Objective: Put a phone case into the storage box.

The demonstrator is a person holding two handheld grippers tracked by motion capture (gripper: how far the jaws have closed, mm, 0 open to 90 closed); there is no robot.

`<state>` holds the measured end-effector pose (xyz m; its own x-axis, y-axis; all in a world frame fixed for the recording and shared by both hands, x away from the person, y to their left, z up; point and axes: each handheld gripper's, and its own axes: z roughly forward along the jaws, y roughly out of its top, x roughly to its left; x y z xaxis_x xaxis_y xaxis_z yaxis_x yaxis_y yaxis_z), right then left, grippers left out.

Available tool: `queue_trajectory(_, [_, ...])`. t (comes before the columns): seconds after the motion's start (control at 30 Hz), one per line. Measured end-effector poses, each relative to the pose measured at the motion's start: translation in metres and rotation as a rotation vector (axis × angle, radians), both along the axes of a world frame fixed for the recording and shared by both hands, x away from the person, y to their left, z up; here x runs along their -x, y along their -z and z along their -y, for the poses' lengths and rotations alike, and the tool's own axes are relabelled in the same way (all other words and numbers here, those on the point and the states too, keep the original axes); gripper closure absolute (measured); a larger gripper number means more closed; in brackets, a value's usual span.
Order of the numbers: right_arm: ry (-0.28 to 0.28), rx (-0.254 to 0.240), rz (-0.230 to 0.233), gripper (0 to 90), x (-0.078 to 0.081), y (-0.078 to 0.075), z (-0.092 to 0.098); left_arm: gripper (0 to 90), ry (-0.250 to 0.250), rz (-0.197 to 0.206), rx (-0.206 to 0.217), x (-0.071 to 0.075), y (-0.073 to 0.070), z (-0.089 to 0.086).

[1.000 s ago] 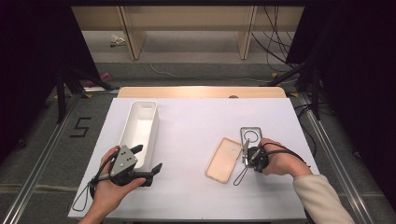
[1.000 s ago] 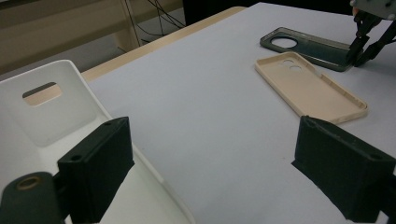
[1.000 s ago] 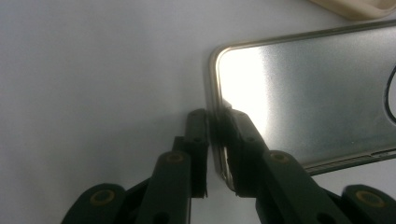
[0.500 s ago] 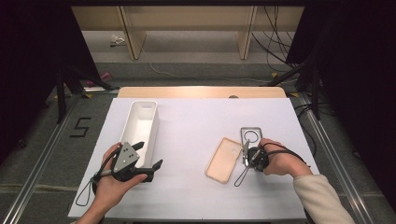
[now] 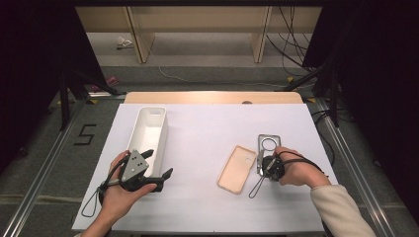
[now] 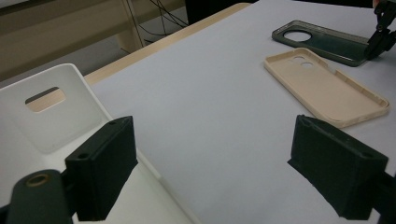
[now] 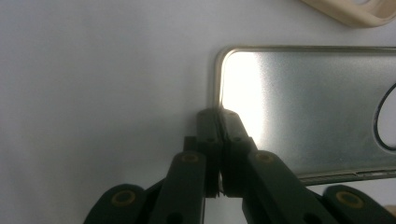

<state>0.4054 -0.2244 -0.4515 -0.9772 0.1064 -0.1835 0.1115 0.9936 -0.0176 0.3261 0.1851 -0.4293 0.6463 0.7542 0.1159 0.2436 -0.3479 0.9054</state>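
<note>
A dark translucent phone case lies flat on the white table, with a beige phone case just to its left. My right gripper is at the dark case's near end. In the right gripper view its jaws have just been closing, and the right gripper is now shut on the rim of the dark case. My left gripper is open at the near end of a long white tray. One jaw hangs over the tray and the other over the table, with nothing between them.
The left gripper view looks across the table to the beige case, the dark case and the right gripper beyond. A wooden strip borders the table's far edge.
</note>
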Motion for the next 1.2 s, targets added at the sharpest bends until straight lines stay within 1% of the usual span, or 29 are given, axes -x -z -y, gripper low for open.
queue_trajectory(0.1, [0.006, 0.004, -0.007, 88.8, 0.002, -0.001, 0.0, 14.0, 0.001, 0.003, -0.001, 0.0, 0.0, 0.0])
queue_trajectory(0.13, [-0.009, 0.0, -0.003, 88.9, 0.001, -0.001, 0.001, 14.0, 0.0, 0.0, 0.001, 0.0, 0.0, 0.0])
queue_trajectory(0.17, [-0.012, 0.0, -0.005, 89.0, 0.001, -0.001, 0.001, 14.1, 0.001, 0.0, 0.0, 0.0, 0.0, 0.0])
queue_trajectory(0.2, [-0.012, -0.012, -0.003, 89.0, 0.001, -0.001, 0.002, 14.1, 0.001, 0.0, 0.0, 0.0, 0.0, 0.0])
queue_trajectory(0.23, [-0.007, -0.005, -0.005, 89.0, 0.002, -0.003, 0.002, 14.1, 0.001, 0.001, 0.001, 0.0, 0.0, 0.0])
queue_trajectory(0.27, [0.001, -0.01, -0.001, 89.0, 0.002, -0.004, 0.002, 14.2, 0.001, 0.001, 0.0, 0.0, 0.0, 0.0])
queue_trajectory(0.3, [-0.011, -0.014, 0.005, 89.0, 0.002, -0.005, 0.003, 14.2, 0.001, 0.001, 0.002, 0.0, 0.0, 0.0])
queue_trajectory(0.33, [-0.003, -0.007, 0.005, 89.1, 0.002, -0.008, 0.004, 14.2, 0.001, 0.001, 0.0, 0.0, 0.0, 0.0])
queue_trajectory(0.4, [-0.005, -0.023, 0.013, 89.1, 0.003, -0.01, 0.005, 14.2, 0.0, 0.0, -0.001, 0.0, 0.0, 0.0])
queue_trajectory(0.43, [-0.005, -0.02, 0.017, 89.2, 0.003, -0.011, 0.005, 14.3, 0.0, 0.0, -0.001, 0.0, 0.0, 0.0])
queue_trajectory(0.57, [-0.008, -0.038, 0.028, 89.3, 0.003, -0.015, 0.007, 14.4, 0.0, 0.0, 0.001, 0.0, 0.0, 0.0])
queue_trajectory(0.67, [-0.006, -0.032, 0.037, 89.3, 0.004, -0.017, 0.007, 14.7, 0.0, 0.0, -0.002, 0.0, 0.0, 0.0])
queue_trajectory(0.7, [-0.008, -0.04, 0.039, 89.3, 0.004, -0.018, 0.007, 14.8, -0.001, -0.001, 0.0, 0.0, 0.0, 0.001])
queue_trajectory(0.8, [-0.016, -0.042, 0.054, 89.3, 0.005, -0.02, 0.006, 14.8, 0.002, 0.0, -0.003, 0.0, 0.0, 0.001])
queue_trajectory(0.87, [-0.028, -0.053, 0.058, 89.4, 0.005, -0.021, 0.006, 14.9, 0.002, -0.002, 0.0, -0.001, 0.0, 0.001])
queue_trajectory(0.9, [-0.028, -0.046, 0.064, 89.4, 0.006, -0.023, 0.005, 15.0, 0.002, -0.002, 0.001, -0.001, 0.0, 0.002])
queue_trajectory(0.93, [-0.025, -0.059, 0.066, 89.4, 0.006, -0.023, 0.005, 15.0, 0.003, -0.002, -0.001, -0.001, 0.0, 0.002])
queue_trajectory(0.97, [-0.037, -0.058, 0.075, 89.3, 0.006, -0.023, 0.004, 15.1, 0.003, -0.002, 0.001, -0.001, 0.0, 0.003])
queue_trajectory(1.03, [-0.037, -0.067, 0.089, 89.4, 0.007, -0.024, 0.003, 15.2, 0.004, -0.002, 0.001, -0.003, 0.0, 0.004])
queue_trajectory(1.07, [-0.028, -0.061, 0.087, 89.4, 0.009, -0.025, 0.002, 15.4, 0.006, -0.004, -0.001, -0.004, -0.001, 0.005])
queue_trajectory(1.1, [-0.042, -0.071, 0.094, 89.4, 0.009, -0.025, 0.001, 15.6, 0.006, -0.004, 0.001, -0.005, -0.001, 0.006])
queue_trajectory(1.17, [-0.052, -0.078, 0.11, 89.4, 0.011, -0.026, 0.0, 15.8, 0.007, -0.005, -0.002, -0.007, -0.001, 0.008])
queue_trajectory(1.2, [-0.056, -0.088, 0.121, 89.4, 0.012, -0.027, -0.001, 15.9, 0.008, -0.002, -0.006, -0.008, -0.001, 0.009])
